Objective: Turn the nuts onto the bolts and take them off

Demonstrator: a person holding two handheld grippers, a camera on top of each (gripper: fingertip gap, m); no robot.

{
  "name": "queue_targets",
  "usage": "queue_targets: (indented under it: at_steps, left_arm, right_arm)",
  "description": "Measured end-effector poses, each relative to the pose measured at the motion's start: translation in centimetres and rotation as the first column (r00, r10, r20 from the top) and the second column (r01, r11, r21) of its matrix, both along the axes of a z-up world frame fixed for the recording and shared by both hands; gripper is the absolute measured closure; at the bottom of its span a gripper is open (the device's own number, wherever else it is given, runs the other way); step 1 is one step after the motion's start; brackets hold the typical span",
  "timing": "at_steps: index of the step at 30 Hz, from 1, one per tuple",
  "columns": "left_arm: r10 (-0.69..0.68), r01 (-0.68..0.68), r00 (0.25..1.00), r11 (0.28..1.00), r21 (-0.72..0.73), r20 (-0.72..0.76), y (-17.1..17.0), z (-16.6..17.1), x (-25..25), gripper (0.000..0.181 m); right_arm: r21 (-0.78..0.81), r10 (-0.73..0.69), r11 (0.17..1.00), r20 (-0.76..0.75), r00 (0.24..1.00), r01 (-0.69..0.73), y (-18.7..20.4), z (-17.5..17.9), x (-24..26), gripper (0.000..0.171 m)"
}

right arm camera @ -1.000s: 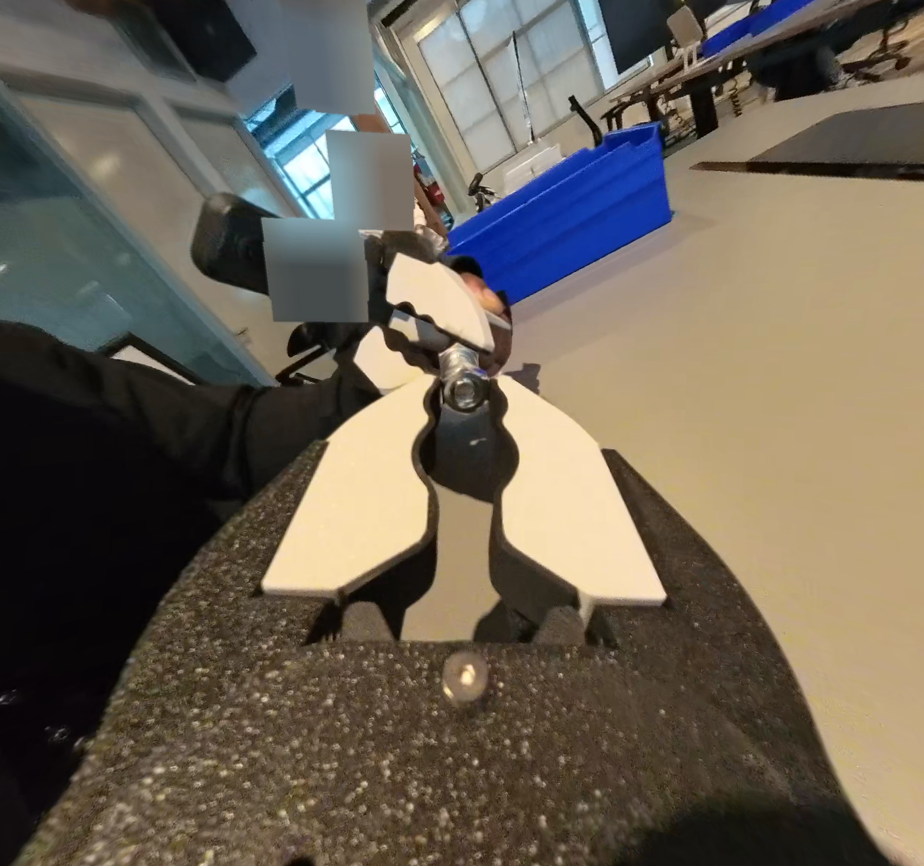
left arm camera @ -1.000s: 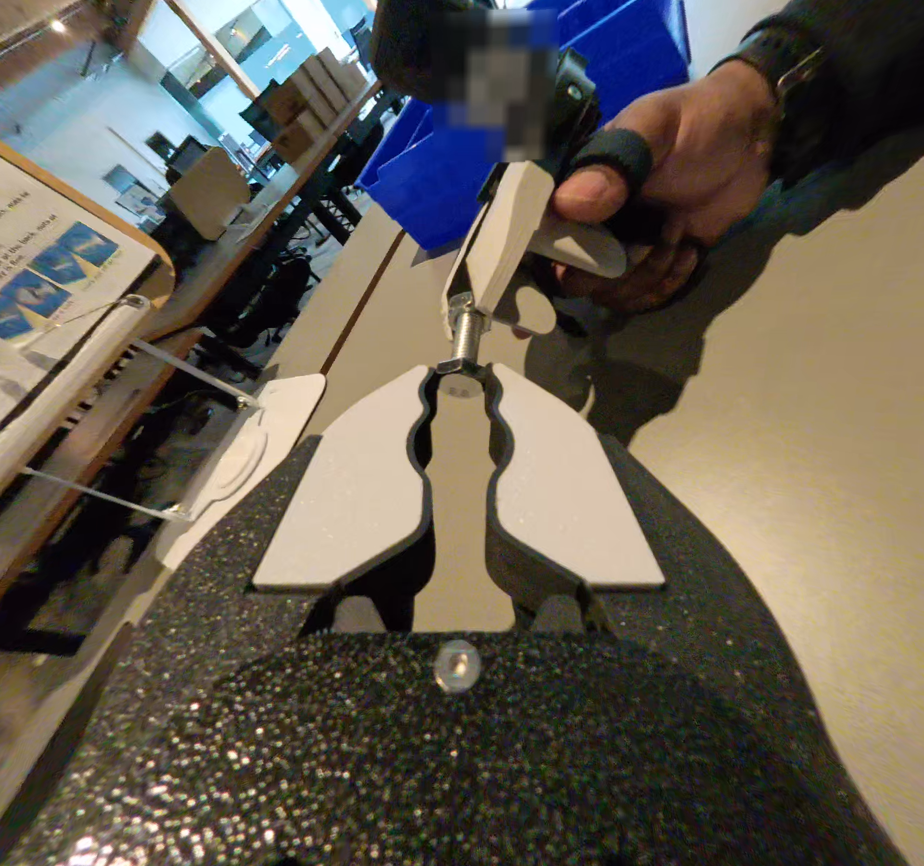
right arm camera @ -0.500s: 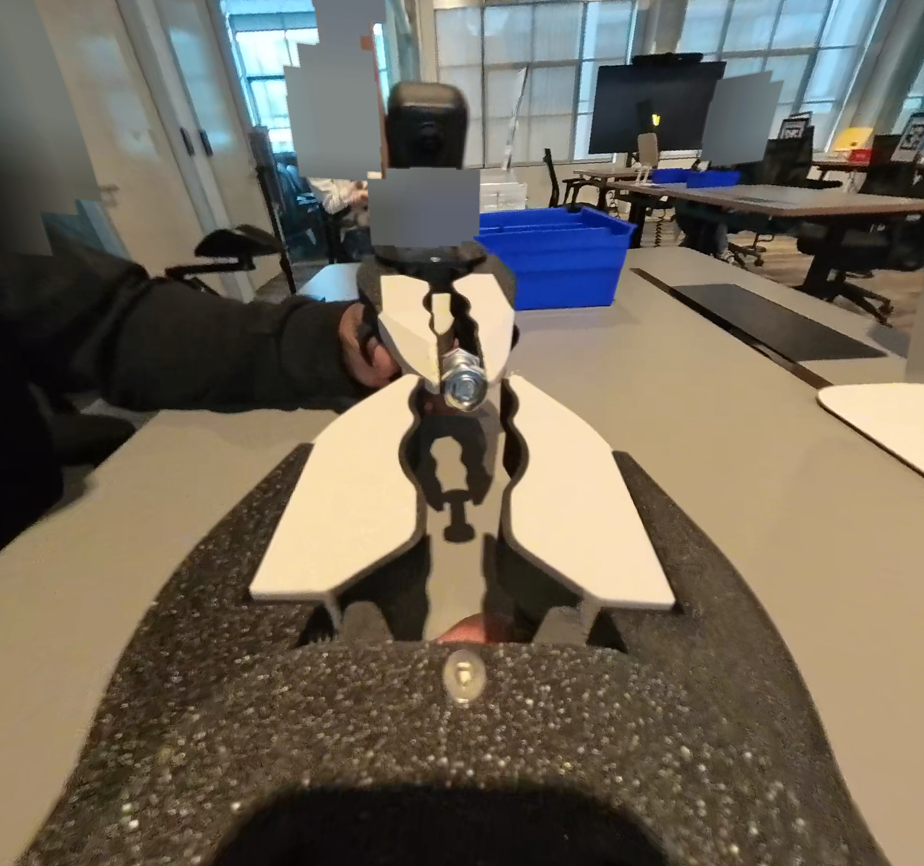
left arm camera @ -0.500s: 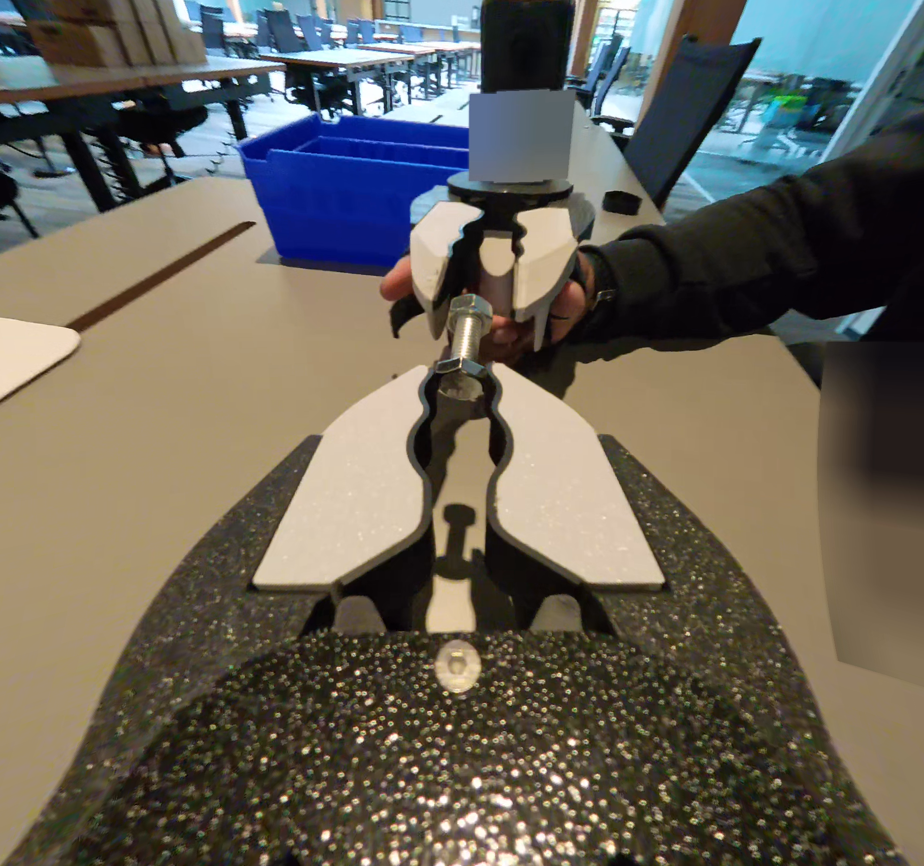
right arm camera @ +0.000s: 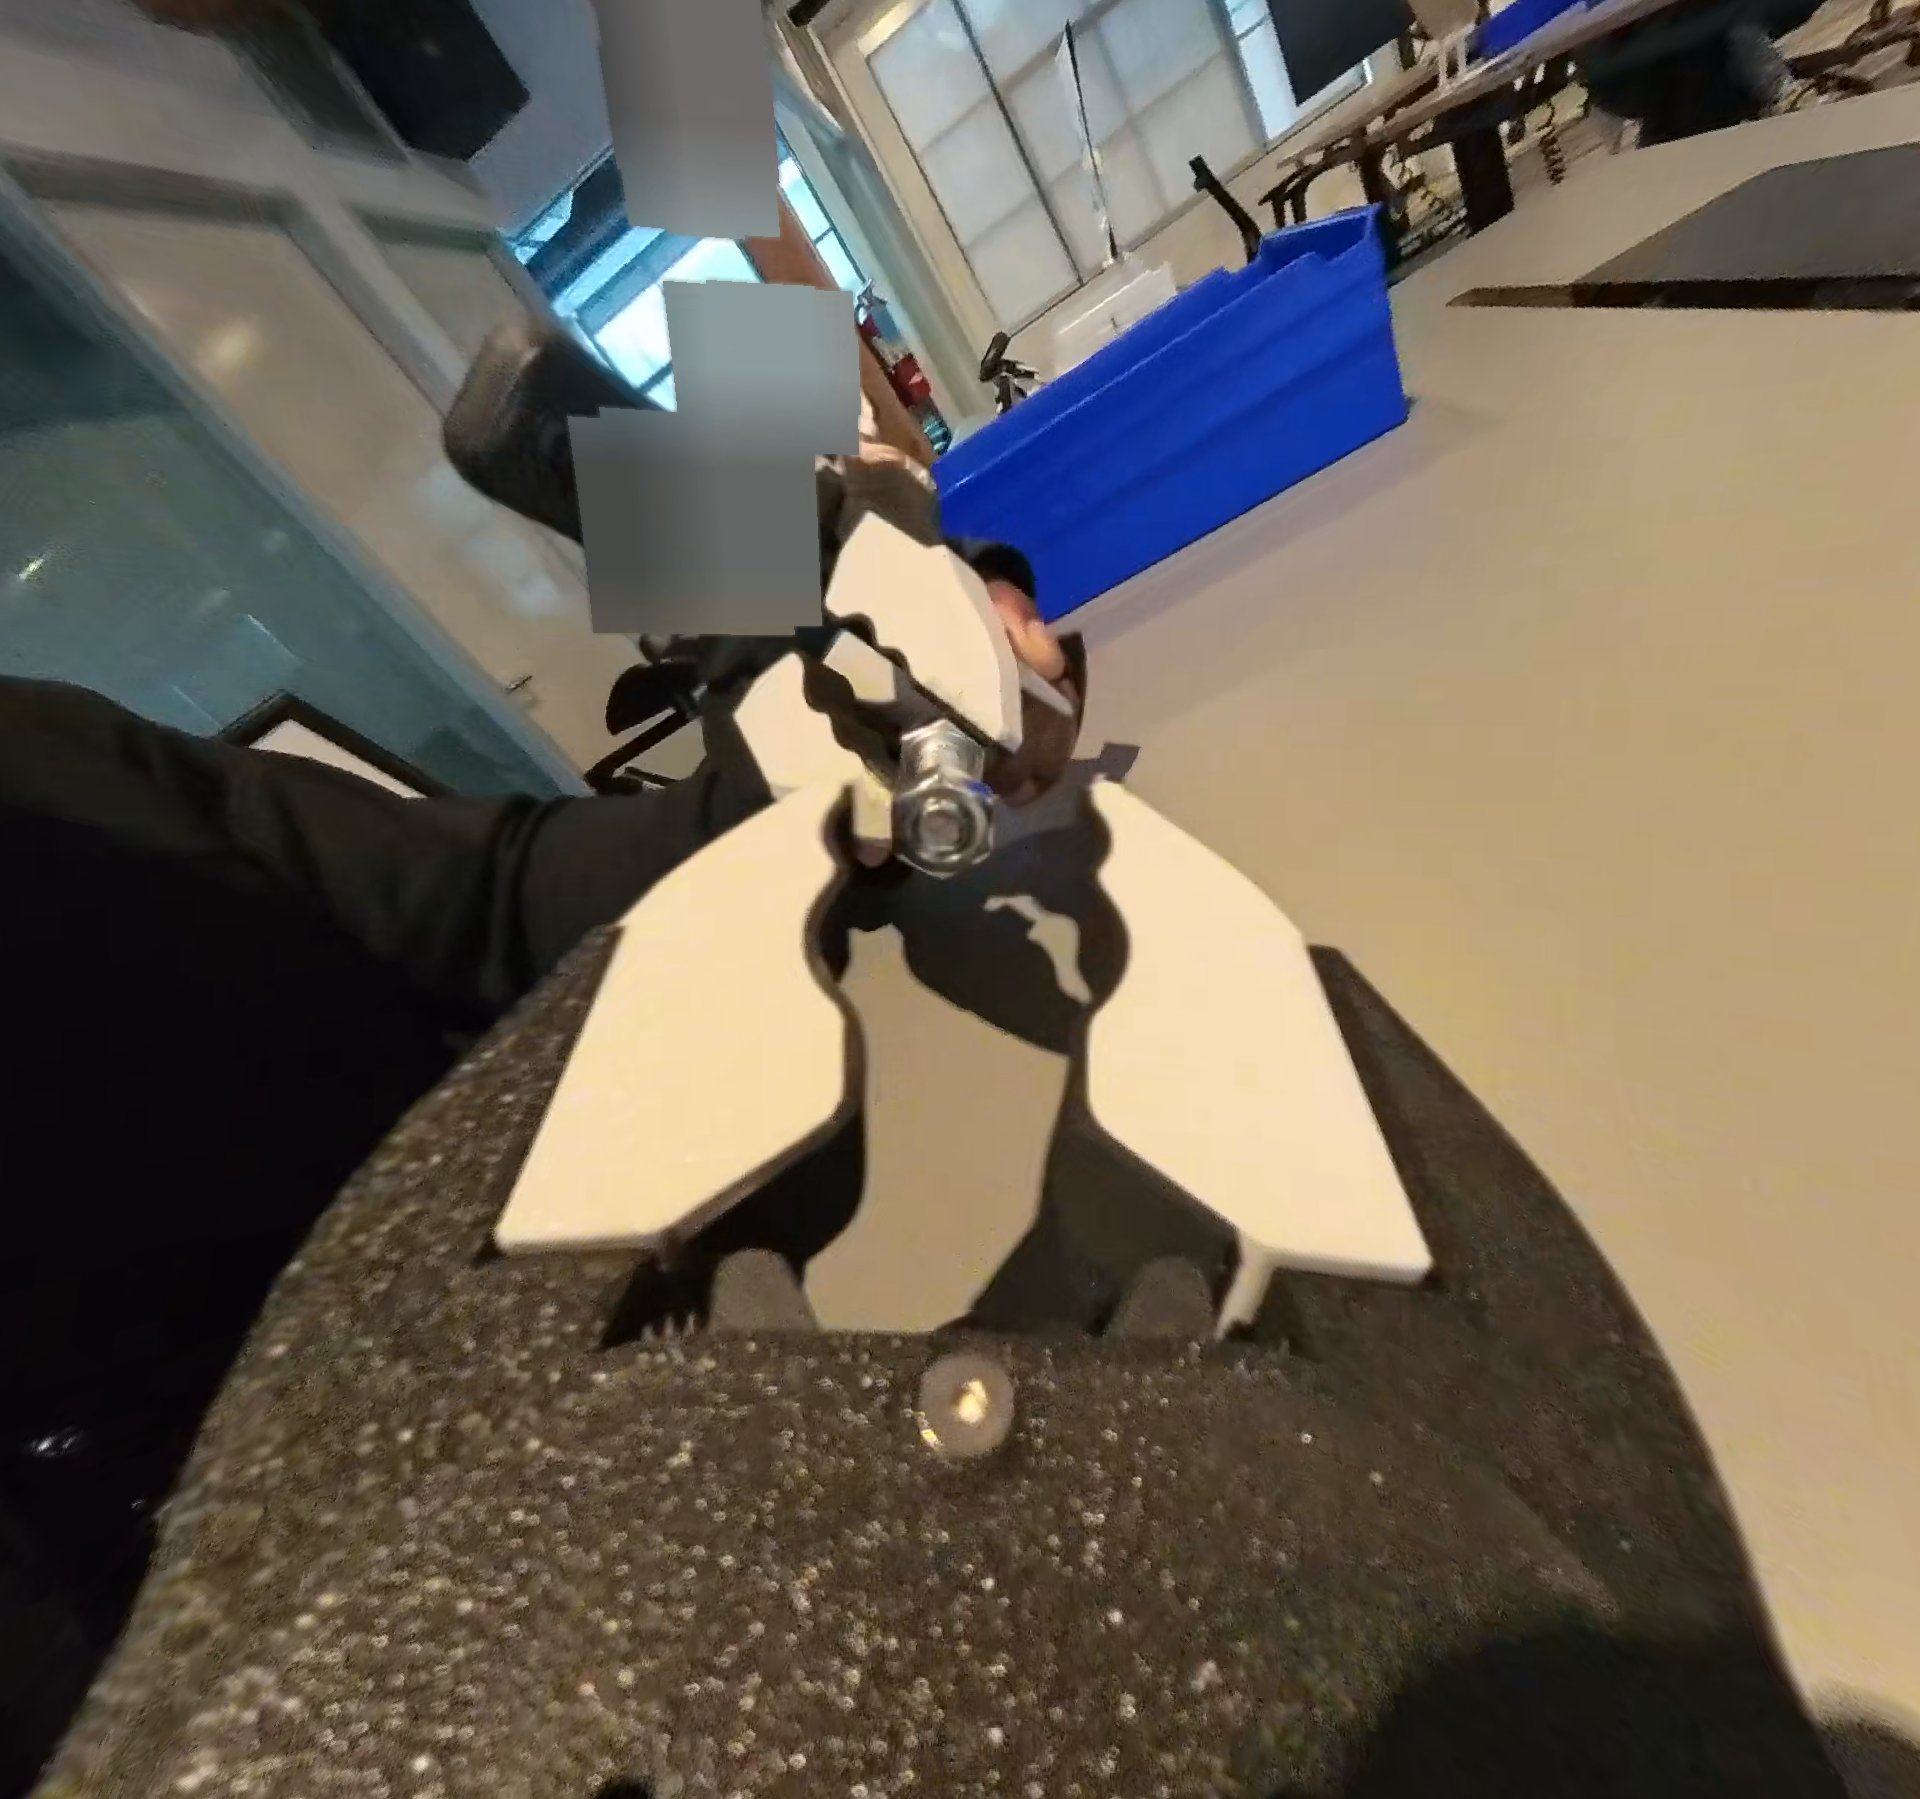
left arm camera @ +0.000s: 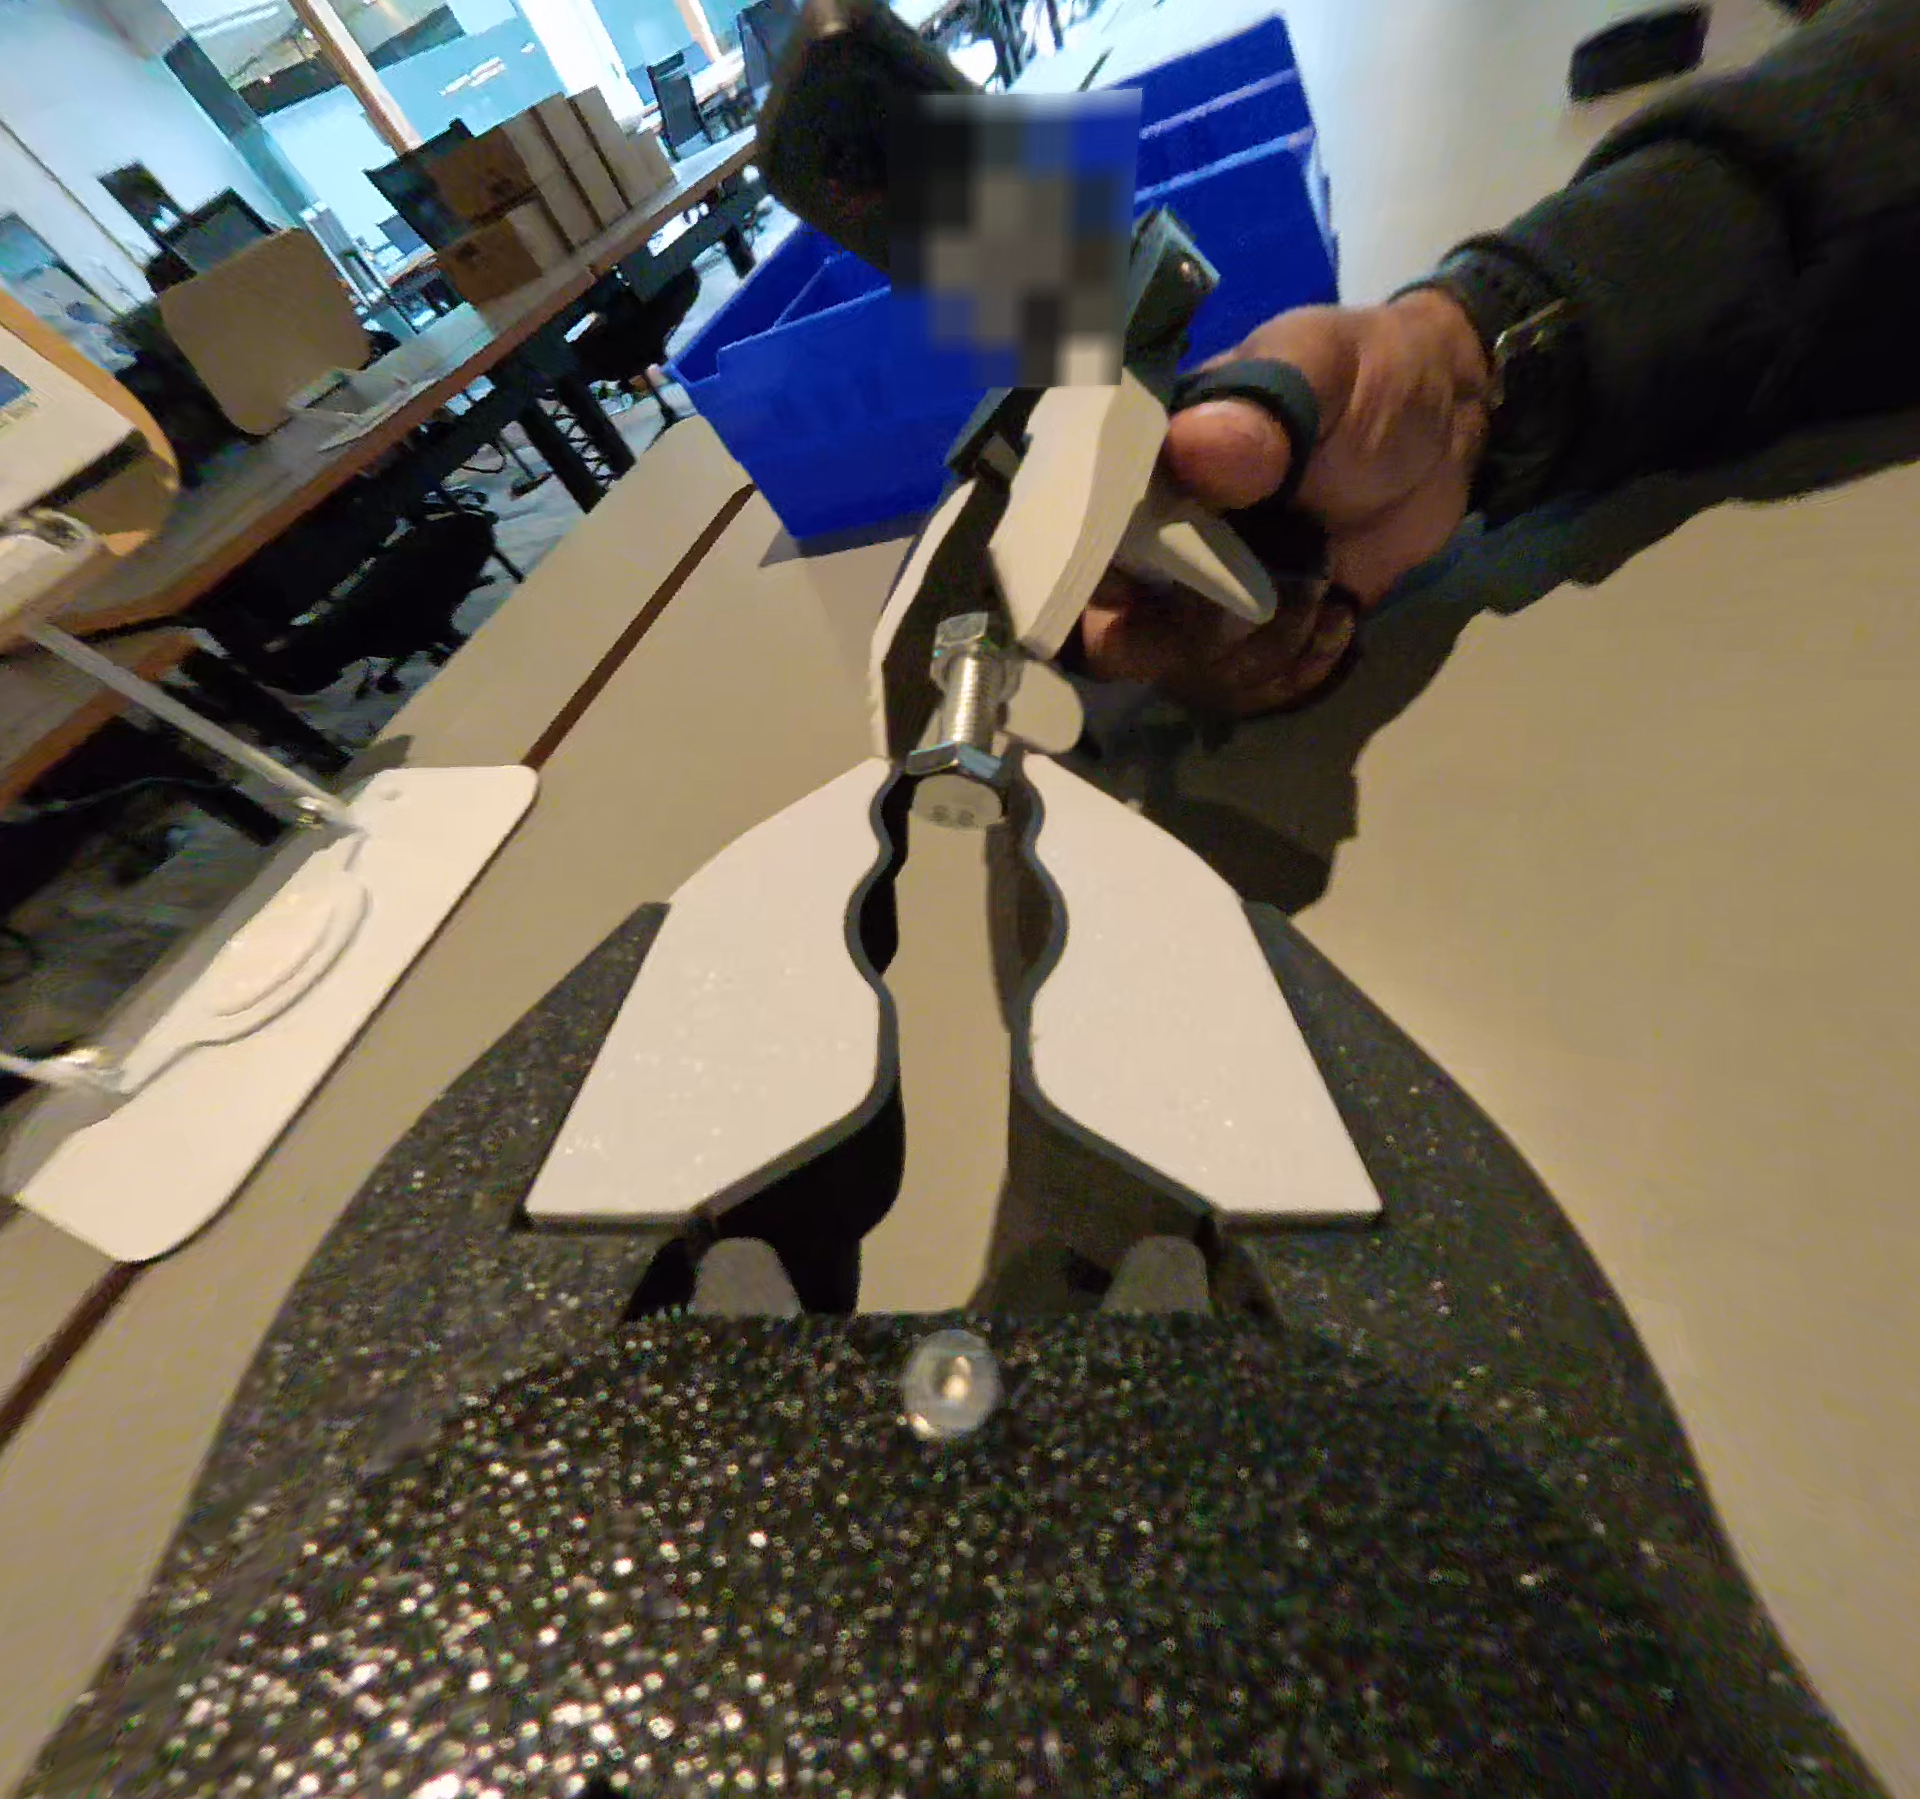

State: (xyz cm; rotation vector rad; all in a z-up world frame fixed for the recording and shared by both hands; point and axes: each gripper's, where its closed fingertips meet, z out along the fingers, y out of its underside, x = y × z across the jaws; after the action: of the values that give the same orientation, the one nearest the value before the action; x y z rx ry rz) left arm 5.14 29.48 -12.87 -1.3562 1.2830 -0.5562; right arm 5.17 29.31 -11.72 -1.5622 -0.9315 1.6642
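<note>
A silver bolt (left arm camera: 968, 700) is held in the air above the grey table (left arm camera: 1610, 918). My left gripper (left arm camera: 958, 793) is shut on the bolt's hex head. A silver nut (left arm camera: 961, 632) sits on the far end of the thread. In the right wrist view the nut (right arm camera: 940, 824) lies between the fingertips of my right gripper (right arm camera: 966, 814). The jaws are spread, with a clear gap on the nut's right side. The left gripper (right arm camera: 925, 762) shows behind it, tilted and holding the bolt (right arm camera: 935, 762).
A blue bin (left arm camera: 862, 399) stands at the back of the table and also shows in the right wrist view (right arm camera: 1174, 461). A white flat plate (left arm camera: 312, 970) with a clear stand lies at the table's left edge. A person's hand (left arm camera: 1330, 461) holds the right gripper. The tips of both grippers are at nearly the same place. My right tips are roughly 30 cm from the white flat plate (left arm camera: 312, 970).
Both grippers have rolled back to a tilted pose after being level half a second ago. The right gripper, shut on the nut before, now has its jaws spread. The left still holds the bolt head.
</note>
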Motion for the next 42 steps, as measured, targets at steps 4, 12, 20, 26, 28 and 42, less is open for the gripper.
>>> queue_targets:
  at_steps: [4, 12, 20, 26, 28, 42]
  left_arm:
    - [-0.02, 0.042, 0.991, 0.986, -0.164, 0.134, 0.3, 0.6, -0.6, 0.164]
    - [-0.115, 0.205, 0.961, 0.906, -0.371, 0.25, -0.8, 0.6, -0.4, 0.164]
    - [-0.034, 0.039, 0.998, 0.993, -0.114, 0.051, -0.1, 0.0, -0.3, 0.164]
    - [0.002, -0.002, 0.999, 1.0, -0.015, 0.038, 0.1, 0.6, -0.3, 0.164]
    - [-0.016, 0.027, 0.995, 0.993, -0.111, 0.103, 0.2, 0.9, -0.6, 0.164]
    - [-0.128, 0.201, 0.97, 0.898, -0.39, 0.205, -1.1, -0.1, 0.2, 0.164]
  right_arm:
    - [0.132, -0.053, 0.99, -0.019, 0.998, 0.055, 0.3, 0.6, 0.4, 0.115]
    - [0.496, -0.14, 0.862, 0.026, 0.99, 0.109, -0.4, 0.5, 0.5, 0.138]
    - [0.247, -0.102, 0.965, 0.069, 0.992, 0.082, -0.3, 0.1, 0.0, 0.154]
    - [-0.091, 0.001, 0.996, -0.074, 0.997, -0.008, 0.1, 0.8, 0.3, 0.135]
    - [-0.003, -0.035, 0.999, -0.066, 0.997, 0.034, 0.4, 0.9, 0.6, 0.129]
    - [0.556, -0.142, 0.828, 0.079, 0.987, 0.075, -0.9, -0.1, 0.3, 0.153]
